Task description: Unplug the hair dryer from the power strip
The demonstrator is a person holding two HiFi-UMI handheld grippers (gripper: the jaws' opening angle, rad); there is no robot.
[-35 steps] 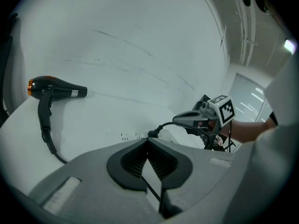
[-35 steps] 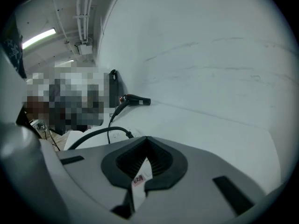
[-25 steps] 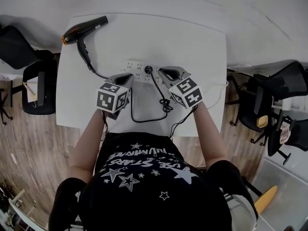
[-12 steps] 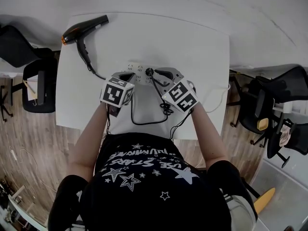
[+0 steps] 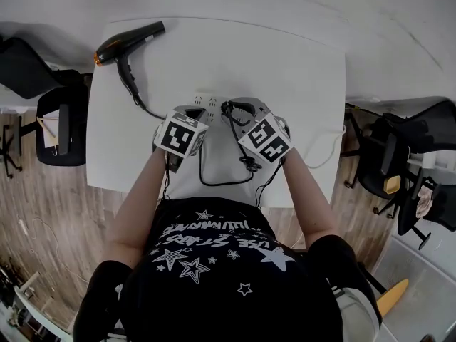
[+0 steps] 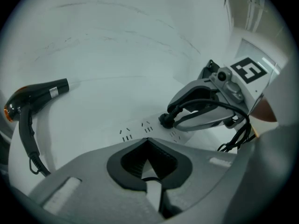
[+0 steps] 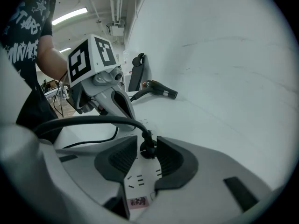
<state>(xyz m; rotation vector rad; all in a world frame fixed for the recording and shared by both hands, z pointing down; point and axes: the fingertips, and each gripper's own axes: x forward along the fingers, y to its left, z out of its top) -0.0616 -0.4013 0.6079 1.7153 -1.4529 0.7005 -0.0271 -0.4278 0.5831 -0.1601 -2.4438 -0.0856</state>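
A black hair dryer (image 5: 128, 40) lies at the table's far left corner. Its black cord (image 5: 221, 180) loops to a black plug (image 5: 226, 107) seated in the white power strip (image 5: 206, 100). My right gripper (image 5: 231, 109) is open and its jaws have just been opening. In the right gripper view the plug (image 7: 148, 150) stands between the pads (image 7: 170, 160) of the right gripper (image 7: 147, 140), with small gaps on both sides. My left gripper (image 5: 189, 112) is shut, its tip down on the strip's left part (image 6: 140, 129). The left gripper (image 6: 147, 141) holds nothing.
The white table (image 5: 299, 70) backs onto a white wall. A white cable (image 5: 328, 152) trails off its right edge. Black chairs stand to the left (image 5: 50, 120) and right (image 5: 406, 155). My cord loop lies near the table's front edge.
My right gripper has swung left from beside the plug to straddle it, and its jaws have opened. The left gripper has dropped slightly toward the strip.
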